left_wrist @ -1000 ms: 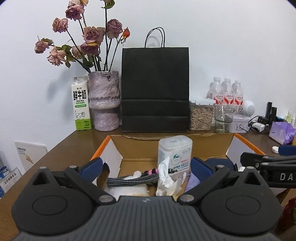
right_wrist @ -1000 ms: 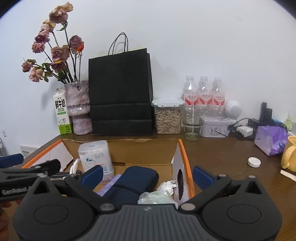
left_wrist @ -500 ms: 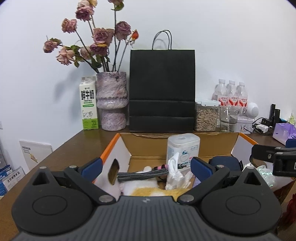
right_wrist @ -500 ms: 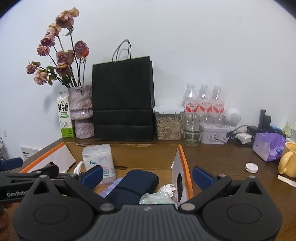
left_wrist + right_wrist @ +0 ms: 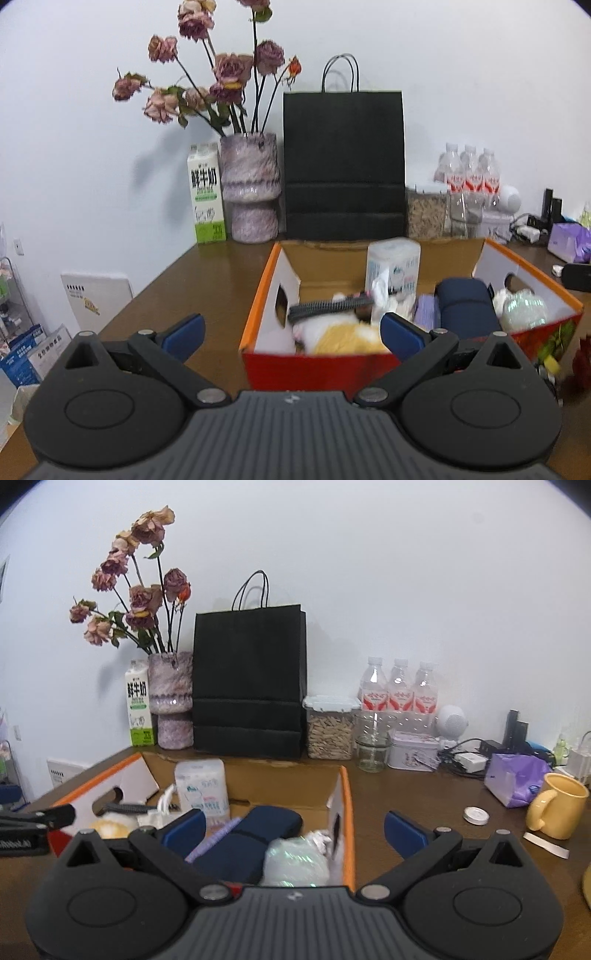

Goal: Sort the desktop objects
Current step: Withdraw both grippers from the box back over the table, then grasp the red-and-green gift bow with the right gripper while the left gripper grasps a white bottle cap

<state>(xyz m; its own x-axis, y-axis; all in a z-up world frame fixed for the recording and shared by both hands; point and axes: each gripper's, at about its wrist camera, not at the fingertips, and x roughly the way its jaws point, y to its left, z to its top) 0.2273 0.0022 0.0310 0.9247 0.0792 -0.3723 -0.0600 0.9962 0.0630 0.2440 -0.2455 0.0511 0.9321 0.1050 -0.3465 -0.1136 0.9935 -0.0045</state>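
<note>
An open cardboard box with orange rims and a red front (image 5: 317, 369) stands on the brown desk. It holds a white wipes canister (image 5: 393, 264), a dark cable bundle (image 5: 325, 307), a navy pouch (image 5: 466, 306), a white and yellow soft thing (image 5: 340, 334) and a clear crinkly bag (image 5: 524, 310). My left gripper (image 5: 291, 332) is open and empty, in front of the box's left corner. My right gripper (image 5: 295, 825) is open and empty, over the box's right end (image 5: 347, 812), above the navy pouch (image 5: 251, 834) and the crinkly bag (image 5: 295, 860).
At the back stand a milk carton (image 5: 206, 194), a vase of dried roses (image 5: 251, 188), a black paper bag (image 5: 343, 166), a seed jar (image 5: 330, 727), water bottles (image 5: 399, 686) and a tin (image 5: 413, 751). A purple tissue pack (image 5: 515, 779), yellow mug (image 5: 557, 806) and small round lid (image 5: 476, 815) lie right.
Both grippers have pulled back and up from the box, the left one also shifting left. The box's red front now shows. Both stay open and empty.
</note>
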